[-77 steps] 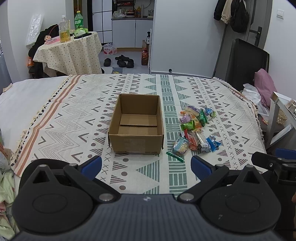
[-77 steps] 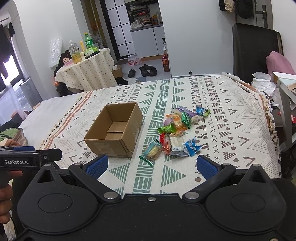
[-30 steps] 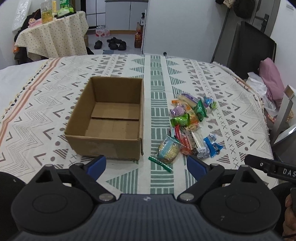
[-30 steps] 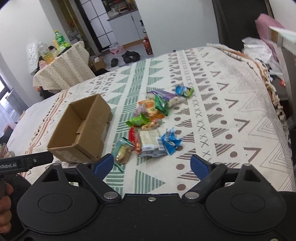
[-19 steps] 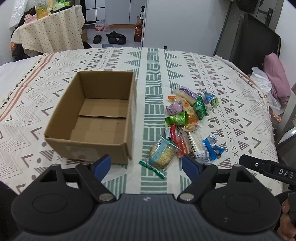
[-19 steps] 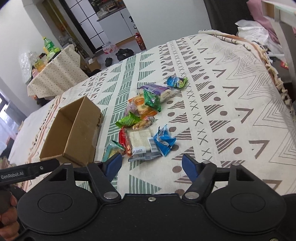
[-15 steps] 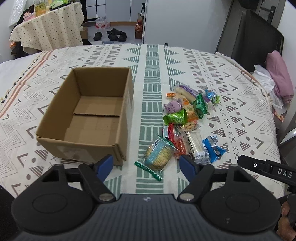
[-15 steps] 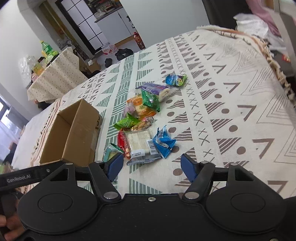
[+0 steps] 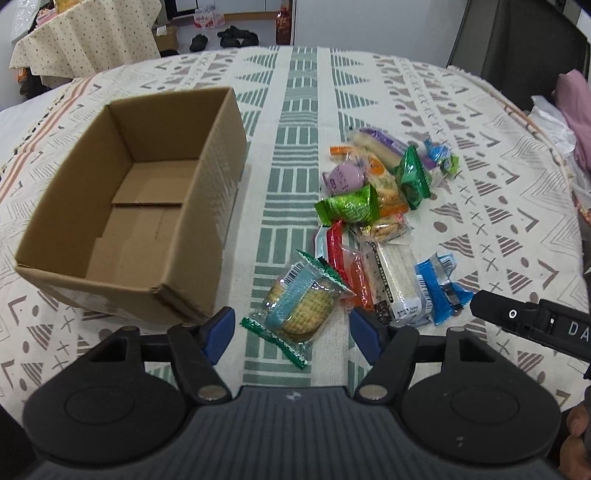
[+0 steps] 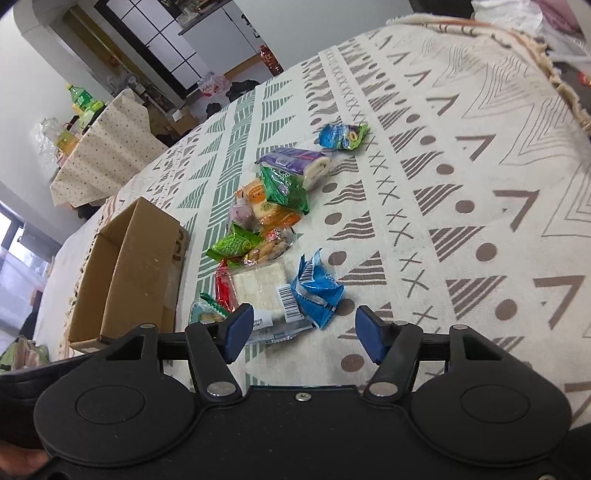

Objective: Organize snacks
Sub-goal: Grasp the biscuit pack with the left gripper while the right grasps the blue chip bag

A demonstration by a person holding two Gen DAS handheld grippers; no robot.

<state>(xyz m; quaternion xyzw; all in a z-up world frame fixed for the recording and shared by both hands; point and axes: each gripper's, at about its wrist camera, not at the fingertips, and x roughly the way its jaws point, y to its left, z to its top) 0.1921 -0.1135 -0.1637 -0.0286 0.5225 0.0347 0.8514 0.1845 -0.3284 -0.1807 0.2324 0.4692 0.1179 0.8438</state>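
Since the cracker pack lies on the bed just ahead of the left gripper, long axis diagonal, left is nearer; its jaws, just narrowing, stand apart around nothing. Right gripper likewise, empty, by the blue packet. Cardboard box sits left.

Bed under a cream cover with green and brown geometric bands, fringe along its far edge. Small table in a dotted cloth at far left, bottles on it. Shoes on a pale floor beyond the bed. White wall, dark-framed gridded doors. Black chair back at far right; pink cloth beside it. Daylight at left.
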